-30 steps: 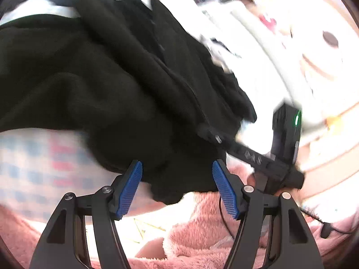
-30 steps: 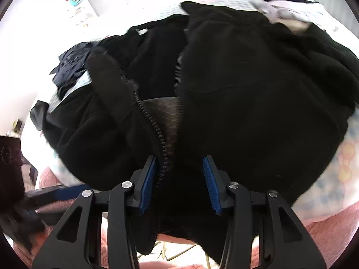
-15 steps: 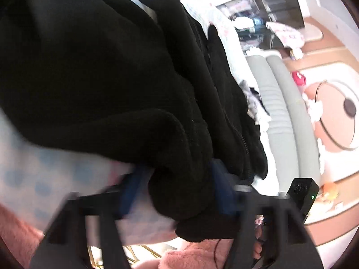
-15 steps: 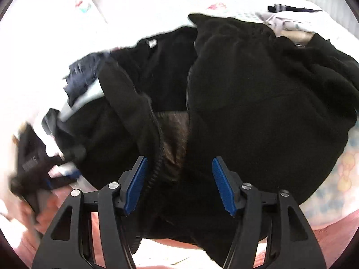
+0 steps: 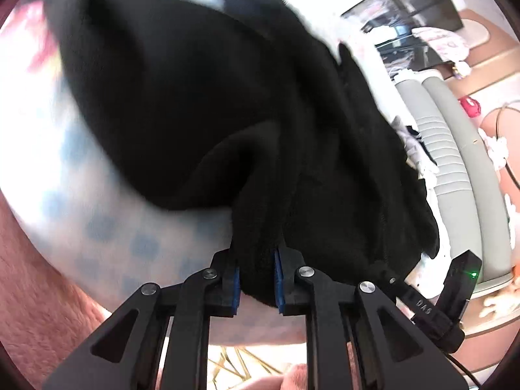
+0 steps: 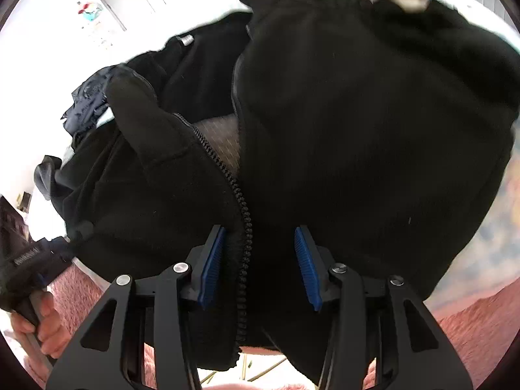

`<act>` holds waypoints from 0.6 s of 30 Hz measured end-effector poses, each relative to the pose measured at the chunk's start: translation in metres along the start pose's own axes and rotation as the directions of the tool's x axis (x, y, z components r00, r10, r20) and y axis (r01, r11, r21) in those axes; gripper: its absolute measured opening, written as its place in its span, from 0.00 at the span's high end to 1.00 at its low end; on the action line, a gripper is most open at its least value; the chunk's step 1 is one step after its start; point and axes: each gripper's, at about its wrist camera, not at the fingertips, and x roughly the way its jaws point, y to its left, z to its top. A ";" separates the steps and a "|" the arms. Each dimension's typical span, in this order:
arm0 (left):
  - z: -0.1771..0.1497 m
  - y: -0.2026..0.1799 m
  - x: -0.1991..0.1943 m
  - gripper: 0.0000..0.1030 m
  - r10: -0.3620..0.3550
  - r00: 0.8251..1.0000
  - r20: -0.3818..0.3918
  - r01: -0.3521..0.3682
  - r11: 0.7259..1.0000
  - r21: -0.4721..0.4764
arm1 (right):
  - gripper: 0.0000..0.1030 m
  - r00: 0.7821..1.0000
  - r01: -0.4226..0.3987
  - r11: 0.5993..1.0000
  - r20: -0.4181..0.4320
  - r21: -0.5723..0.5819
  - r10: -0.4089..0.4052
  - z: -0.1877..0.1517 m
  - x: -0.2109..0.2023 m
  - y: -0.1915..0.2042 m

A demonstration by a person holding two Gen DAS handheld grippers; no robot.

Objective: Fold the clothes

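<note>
A black fleece zip jacket [image 5: 201, 104] lies on a bed with a blue-checked sheet [image 5: 107, 227]. My left gripper [image 5: 256, 281] is shut on a fold of the jacket's hem at its near edge. In the right wrist view the jacket [image 6: 373, 136] lies open with its zipper [image 6: 245, 224] running down between the blue pads. My right gripper [image 6: 258, 265] is open around the zipper edge at the hem, and I cannot tell whether the pads touch the cloth.
A pink fluffy blanket [image 6: 471, 318] covers the bed's near edge. A dark blue garment [image 6: 87, 97] lies beyond the jacket. A grey ribbed cushion [image 5: 455, 175] and a dark screen [image 5: 412, 6] are at the right. The other gripper's handle [image 5: 455, 289] shows at the lower right.
My left gripper has closed on the jacket's hem; it was open a second ago. My right gripper opened from a narrower gap and stays over the zipper edge.
</note>
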 end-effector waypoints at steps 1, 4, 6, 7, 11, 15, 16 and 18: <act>0.001 -0.001 0.000 0.81 -0.003 1.000 -0.005 0.003 1.000 0.007 | 0.57 1.000 -0.001 1.000 0.006 -0.005 0.001 0.001 -0.002 0.000; -0.004 -0.012 -0.028 0.76 -0.011 1.000 0.016 0.008 0.990 0.142 | 0.53 0.995 -0.082 0.997 0.066 0.009 0.081 0.008 -0.022 -0.003; -0.014 -0.031 -0.049 0.58 -0.057 0.997 0.058 0.041 0.965 0.257 | 0.46 0.983 -0.152 0.988 0.107 -0.009 0.152 0.016 -0.038 -0.006; -0.019 -0.038 -0.058 0.54 -0.090 0.993 0.071 0.066 0.955 0.291 | 0.43 0.977 -0.178 0.984 0.117 -0.026 0.180 0.022 -0.044 -0.005; -0.009 -0.047 -0.060 0.52 -0.168 0.984 0.058 0.143 0.942 0.304 | 0.43 0.966 -0.224 0.969 0.112 -0.101 0.235 0.036 -0.057 0.004; 0.003 -0.080 -0.035 0.49 -0.212 0.977 0.007 0.195 0.913 0.358 | 0.43 0.978 -0.192 0.969 0.055 -0.155 0.203 0.047 -0.033 0.016; 0.003 -0.095 -0.026 0.49 -0.214 0.977 -0.013 0.201 0.894 0.400 | 0.43 0.983 -0.178 0.969 0.020 -0.171 0.184 0.046 -0.023 0.020; 0.002 -0.118 -0.001 0.49 -0.151 0.987 -0.058 0.161 0.885 0.438 | 0.43 0.987 -0.159 0.969 -0.021 -0.190 0.158 0.035 -0.013 0.014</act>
